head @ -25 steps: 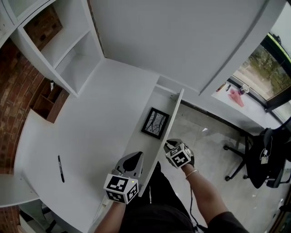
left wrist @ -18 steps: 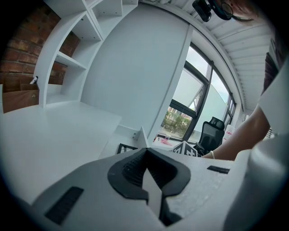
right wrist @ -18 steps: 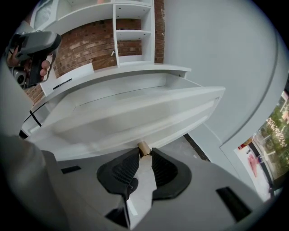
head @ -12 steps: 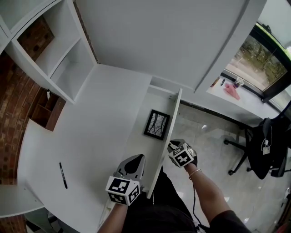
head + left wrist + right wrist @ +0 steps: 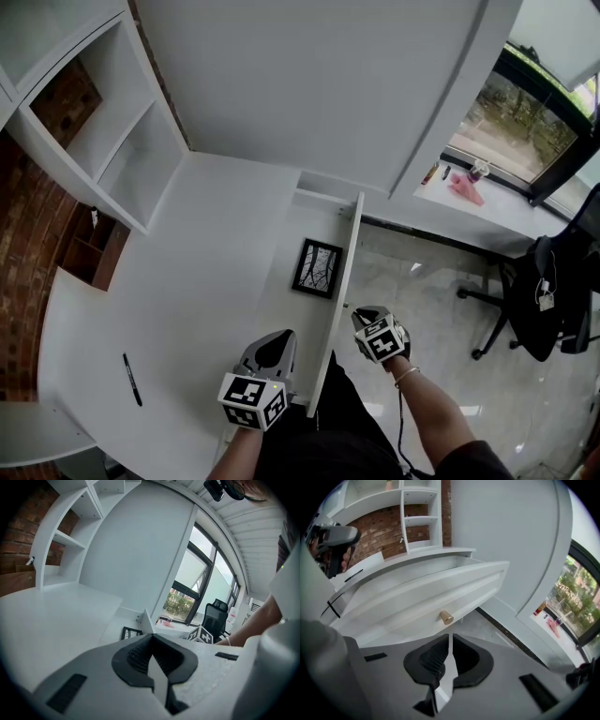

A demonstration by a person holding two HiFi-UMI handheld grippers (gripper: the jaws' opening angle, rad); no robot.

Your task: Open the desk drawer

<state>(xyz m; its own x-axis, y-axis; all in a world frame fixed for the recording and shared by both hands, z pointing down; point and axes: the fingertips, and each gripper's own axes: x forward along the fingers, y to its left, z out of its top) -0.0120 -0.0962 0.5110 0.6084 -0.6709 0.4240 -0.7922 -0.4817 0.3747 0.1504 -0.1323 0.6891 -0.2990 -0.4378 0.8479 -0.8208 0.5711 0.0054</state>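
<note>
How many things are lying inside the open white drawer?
1: a black rectangular picture frame lies on the floor of the white desk drawer, about midway along. The grey left gripper hides the near end, so more may be there.

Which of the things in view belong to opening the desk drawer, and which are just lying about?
Job: desk drawer, pulled out; its brass knob; right gripper, jaws just closing with nothing between.
Lying about: picture frame in the drawer; black pen on the desk; office chair.
</note>
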